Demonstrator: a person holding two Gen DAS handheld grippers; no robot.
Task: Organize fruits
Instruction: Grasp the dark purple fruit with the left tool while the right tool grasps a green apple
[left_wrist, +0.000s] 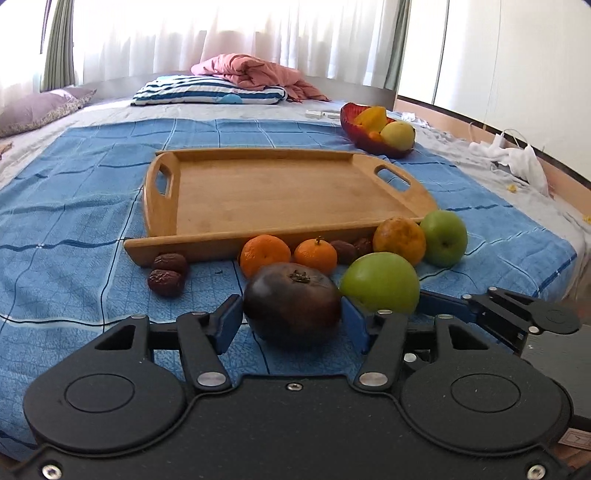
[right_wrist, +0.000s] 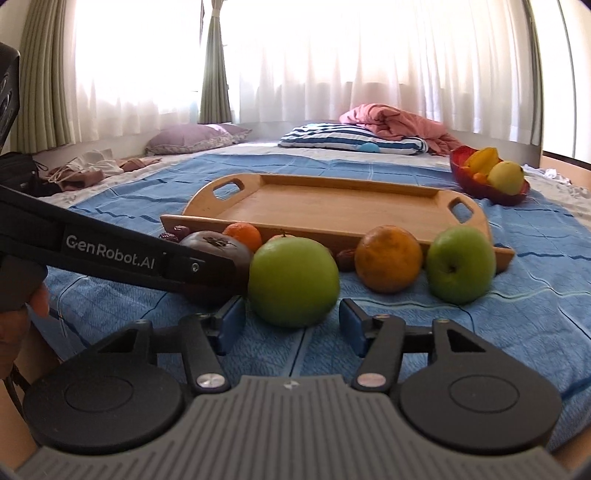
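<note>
A wooden tray (left_wrist: 273, 195) lies empty on the blue bed cover, also in the right wrist view (right_wrist: 332, 206). Fruits lie along its near edge. My left gripper (left_wrist: 291, 317) is open with its blue pads on both sides of a dark purple fruit (left_wrist: 291, 302), close to it or touching. My right gripper (right_wrist: 291, 321) is open around the near green apple (right_wrist: 293, 280), pads apart from it. That apple (left_wrist: 380, 282) shows beside the purple fruit. Two small oranges (left_wrist: 264, 254), a large orange (right_wrist: 388, 258), a second green apple (right_wrist: 461, 264) and dried dates (left_wrist: 166, 282) lie nearby.
A red bowl (left_wrist: 354, 129) with yellow fruits stands at the back right of the bed. Pillows (left_wrist: 207, 90) and a pink blanket (left_wrist: 258, 74) lie at the head. White cloth (left_wrist: 517, 158) lies at the right edge. The left gripper's body (right_wrist: 110, 254) crosses the right wrist view.
</note>
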